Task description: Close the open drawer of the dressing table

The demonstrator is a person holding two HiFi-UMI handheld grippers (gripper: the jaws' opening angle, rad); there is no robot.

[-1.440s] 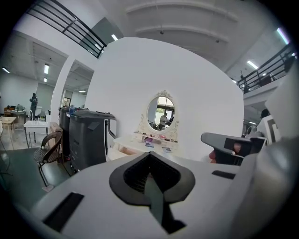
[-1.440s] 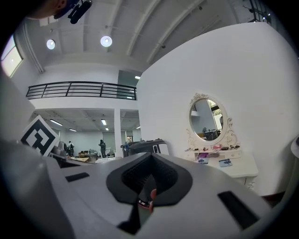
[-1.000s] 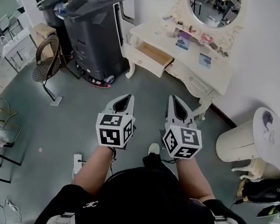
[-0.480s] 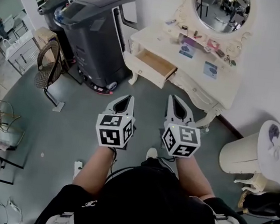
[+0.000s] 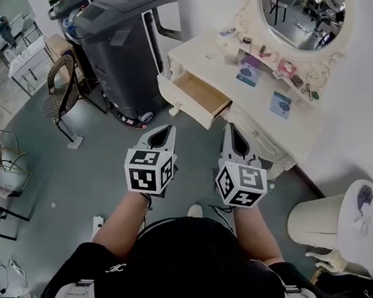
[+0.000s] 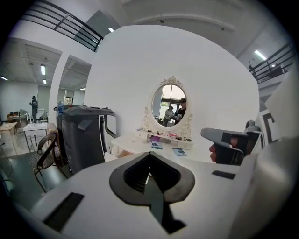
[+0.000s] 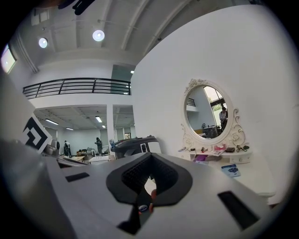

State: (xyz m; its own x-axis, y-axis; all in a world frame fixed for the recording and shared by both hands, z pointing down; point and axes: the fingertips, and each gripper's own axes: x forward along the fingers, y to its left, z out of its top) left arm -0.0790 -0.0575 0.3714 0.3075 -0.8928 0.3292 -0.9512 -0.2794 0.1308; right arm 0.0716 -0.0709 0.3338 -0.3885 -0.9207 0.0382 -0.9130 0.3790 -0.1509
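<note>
The cream dressing table [image 5: 252, 96] stands against the far wall under an oval mirror [image 5: 299, 16]. Its left drawer [image 5: 194, 96] is pulled out, showing a bare wooden inside. My left gripper [image 5: 164, 130] and right gripper [image 5: 231, 130] are held side by side in the air. Both point toward the table, short of it and touching nothing. The left tips aim just below the drawer front; the right tips overlap the table's front edge to the drawer's right. Both pairs of jaws are shut and empty. The left gripper view shows the table [image 6: 156, 145] ahead beyond the shut jaws [image 6: 149, 176].
A big black machine [image 5: 123, 32] stands just left of the table, a wicker chair [image 5: 59, 85] beyond it. A cream bin [image 5: 312, 221] and a round white stand [image 5: 361, 207] sit at the right. Booklets and small items [image 5: 280, 104] lie on the tabletop. Grey floor lies between me and the drawer.
Both grippers and the person have moved forward toward the dressing table. The table and open drawer now sit lower in the view, closer to the gripper tips. The jaws stayed shut.
</note>
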